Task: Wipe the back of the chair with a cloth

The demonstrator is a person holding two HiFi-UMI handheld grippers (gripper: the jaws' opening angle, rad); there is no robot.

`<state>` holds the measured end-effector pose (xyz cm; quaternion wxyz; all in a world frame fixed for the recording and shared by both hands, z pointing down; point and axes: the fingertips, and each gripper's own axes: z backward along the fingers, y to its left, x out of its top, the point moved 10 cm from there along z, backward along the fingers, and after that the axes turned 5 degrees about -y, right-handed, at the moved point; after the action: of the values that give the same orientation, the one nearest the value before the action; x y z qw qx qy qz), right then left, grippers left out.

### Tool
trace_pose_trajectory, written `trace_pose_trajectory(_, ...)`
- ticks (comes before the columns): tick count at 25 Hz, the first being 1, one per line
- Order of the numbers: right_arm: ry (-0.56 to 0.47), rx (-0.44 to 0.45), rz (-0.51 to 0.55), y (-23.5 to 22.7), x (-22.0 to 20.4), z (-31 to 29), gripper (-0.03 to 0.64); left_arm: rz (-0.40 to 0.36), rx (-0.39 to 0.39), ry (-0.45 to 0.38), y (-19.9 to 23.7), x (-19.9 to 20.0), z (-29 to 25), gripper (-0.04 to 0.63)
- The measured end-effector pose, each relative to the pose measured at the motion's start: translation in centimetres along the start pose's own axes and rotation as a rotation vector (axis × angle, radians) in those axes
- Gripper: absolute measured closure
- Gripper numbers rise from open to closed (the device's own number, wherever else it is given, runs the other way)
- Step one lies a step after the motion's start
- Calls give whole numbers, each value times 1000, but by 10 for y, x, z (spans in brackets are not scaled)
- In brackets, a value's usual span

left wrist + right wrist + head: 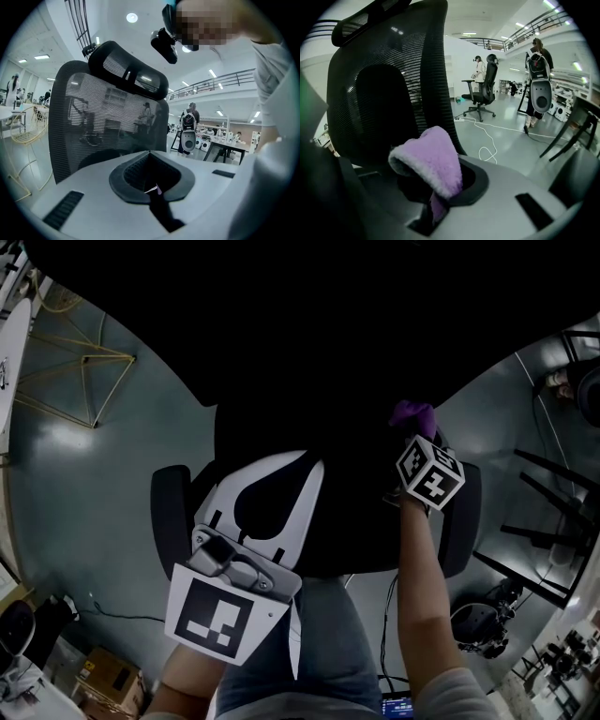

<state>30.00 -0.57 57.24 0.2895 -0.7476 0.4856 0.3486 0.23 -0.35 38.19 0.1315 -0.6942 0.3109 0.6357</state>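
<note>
The right gripper (439, 199) has its jaws closed on the purple cloth (432, 159). A strip of it is pinched in the slit between them, and a fluffy fold stands up over the jaw tips. Just ahead of those tips and to their left rises the mesh back (386, 70) of the chair (309, 427). The fold overlaps the back's near edge, but neither this view nor the dark head view settles whether cloth and mesh actually touch. The left gripper (154, 190) has its jaws together with nothing between them. The back lies ahead of them and to the left, the headrest (126, 70) sits above that, and neither is touched. From above, the right gripper is pushed forward to the chair's top with the cloth beyond its tips, and the left one hangs lower down, nearer the person's body. As for progress, the cloth is gripped and brought up to the back, so the fetching looks done. The mesh shows no mark that separates wiped from unwiped parts, so how much has been covered cannot be read. By this evidence the wiping is at or near its start, with most of the back left to cover.
</note>
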Motion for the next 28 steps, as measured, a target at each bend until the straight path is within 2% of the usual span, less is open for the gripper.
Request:
trace_pose_trajectory(6, 2, -48, -40, -12, -3, 2, 569, 0, -4, 1, 1, 1, 2, 583)
trace_pose_trajectory(12, -13, -29, -56, -12, -6, 12, 571, 0, -17, -5, 1, 2, 6, 583)
trace_pose_trajectory(21, -71, 68, 8, 20, 8, 49, 571, -23, -44, -11, -2, 14, 19, 583)
trace_pose_trajectory(28, -119, 171, 2, 47, 35, 101, 571, -15, -54, -40, -12, 33, 33, 583)
